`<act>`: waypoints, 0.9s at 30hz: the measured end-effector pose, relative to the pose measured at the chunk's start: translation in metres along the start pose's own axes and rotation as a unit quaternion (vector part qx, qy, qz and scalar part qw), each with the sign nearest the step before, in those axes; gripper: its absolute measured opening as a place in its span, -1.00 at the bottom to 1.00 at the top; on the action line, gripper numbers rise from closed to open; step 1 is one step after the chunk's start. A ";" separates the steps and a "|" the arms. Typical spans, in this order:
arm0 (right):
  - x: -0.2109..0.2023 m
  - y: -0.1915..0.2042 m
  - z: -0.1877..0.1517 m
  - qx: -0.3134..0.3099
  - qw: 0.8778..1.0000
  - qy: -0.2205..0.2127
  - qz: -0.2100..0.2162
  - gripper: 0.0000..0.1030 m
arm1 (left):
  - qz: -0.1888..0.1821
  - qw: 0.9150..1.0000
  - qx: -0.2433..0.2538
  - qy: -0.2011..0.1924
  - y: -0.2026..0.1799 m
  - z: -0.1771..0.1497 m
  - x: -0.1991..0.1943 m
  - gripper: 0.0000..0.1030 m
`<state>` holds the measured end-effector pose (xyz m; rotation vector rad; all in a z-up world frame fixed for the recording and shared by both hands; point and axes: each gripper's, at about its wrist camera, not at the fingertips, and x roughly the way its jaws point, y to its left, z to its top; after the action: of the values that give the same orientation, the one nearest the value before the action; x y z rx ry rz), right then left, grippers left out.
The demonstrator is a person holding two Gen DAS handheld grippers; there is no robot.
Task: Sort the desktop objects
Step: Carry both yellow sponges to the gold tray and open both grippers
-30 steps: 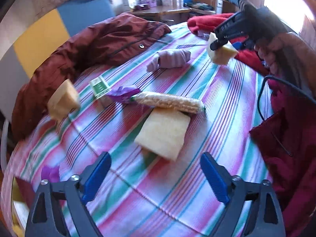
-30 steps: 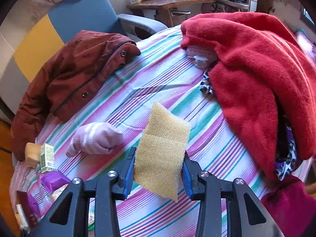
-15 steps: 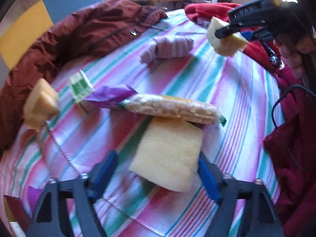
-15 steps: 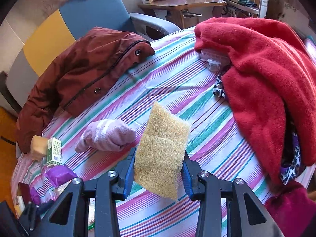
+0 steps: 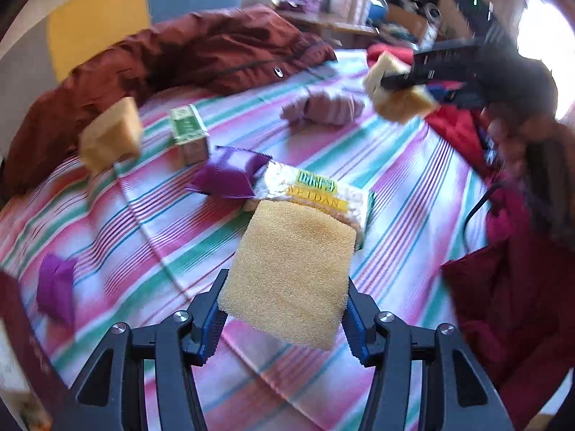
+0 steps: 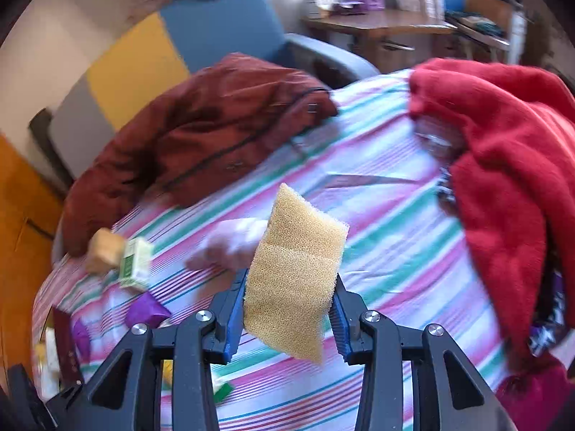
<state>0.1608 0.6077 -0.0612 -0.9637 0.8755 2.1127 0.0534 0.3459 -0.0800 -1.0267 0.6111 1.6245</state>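
Three yellow sponges [image 5: 291,269], two purple packets [image 5: 230,176], one sock [image 5: 323,109]

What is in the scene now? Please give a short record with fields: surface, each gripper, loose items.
surface: striped cloth
left gripper: jaws just closed in on a yellow sponge, pads at both its sides
right gripper: shut on a second sponge, held above the cloth
loose items: third sponge, green box, snack packet, rolled sock
clothes: brown jacket, red fleece
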 end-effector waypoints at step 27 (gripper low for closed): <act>-0.053 0.206 -0.069 -0.257 0.954 0.024 0.154 -0.19 | 0.137 0.936 -0.291 -0.143 0.161 -0.137 -0.165 0.11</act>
<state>0.0564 0.4228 0.0082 -1.1998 0.5251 2.6736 -0.0462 0.1035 -0.0240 -1.1212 0.0655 2.2301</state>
